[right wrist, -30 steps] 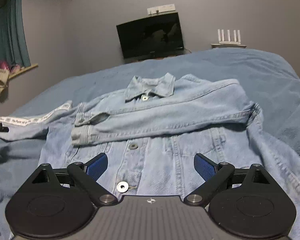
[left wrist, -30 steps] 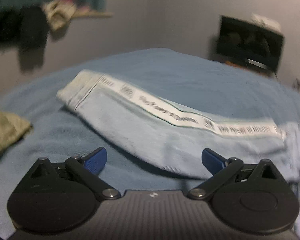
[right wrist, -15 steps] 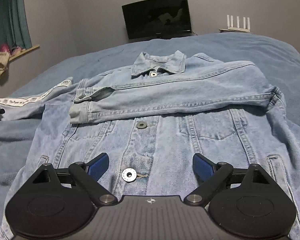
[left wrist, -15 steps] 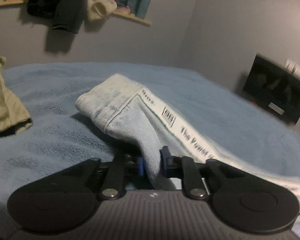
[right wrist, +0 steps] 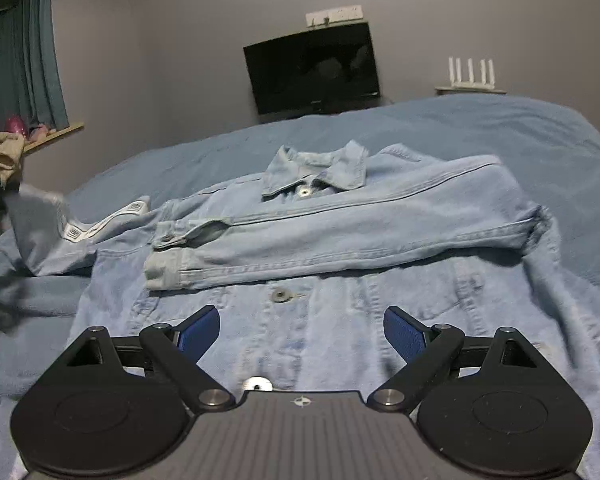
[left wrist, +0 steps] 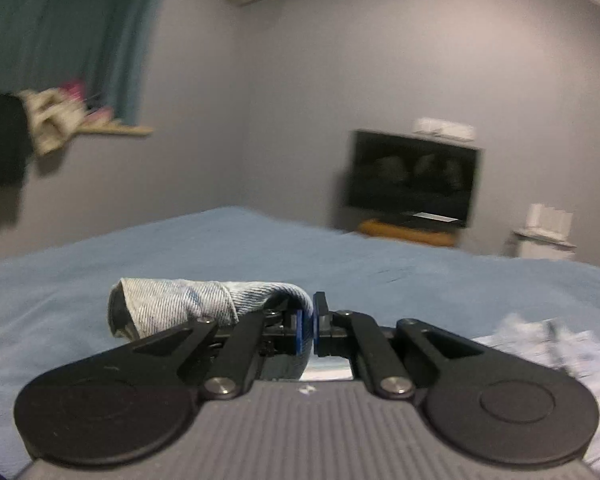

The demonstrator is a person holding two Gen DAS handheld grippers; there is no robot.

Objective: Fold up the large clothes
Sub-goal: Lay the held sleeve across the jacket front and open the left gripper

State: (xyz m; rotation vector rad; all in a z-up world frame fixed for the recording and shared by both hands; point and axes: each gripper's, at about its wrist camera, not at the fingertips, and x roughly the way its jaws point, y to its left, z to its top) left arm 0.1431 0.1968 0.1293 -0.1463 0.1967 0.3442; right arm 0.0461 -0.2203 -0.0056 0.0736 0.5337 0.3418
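A light-blue denim jacket (right wrist: 340,240) lies front up on the bed, collar toward the far wall. One sleeve (right wrist: 340,236) is folded across the chest. The other sleeve (right wrist: 80,232), with a white printed tape along it, runs off to the left, and its end is raised off the bed. My left gripper (left wrist: 308,326) is shut on that sleeve near the cuff (left wrist: 180,308), which curls over the left finger. My right gripper (right wrist: 302,334) is open just above the jacket's lower front, with nothing between its fingers.
A blue blanket (right wrist: 500,128) covers the bed. A dark TV (right wrist: 312,68) hangs on the far wall, with a white router (right wrist: 470,74) on a small shelf to its right. Clothes (left wrist: 52,124) lie on a window ledge at the left, under a teal curtain (left wrist: 60,32).
My left gripper closed on the taped sleeve near its cuff and lifted it off the bed, swinging to face the TV wall. The right gripper has stayed open over the jacket front.
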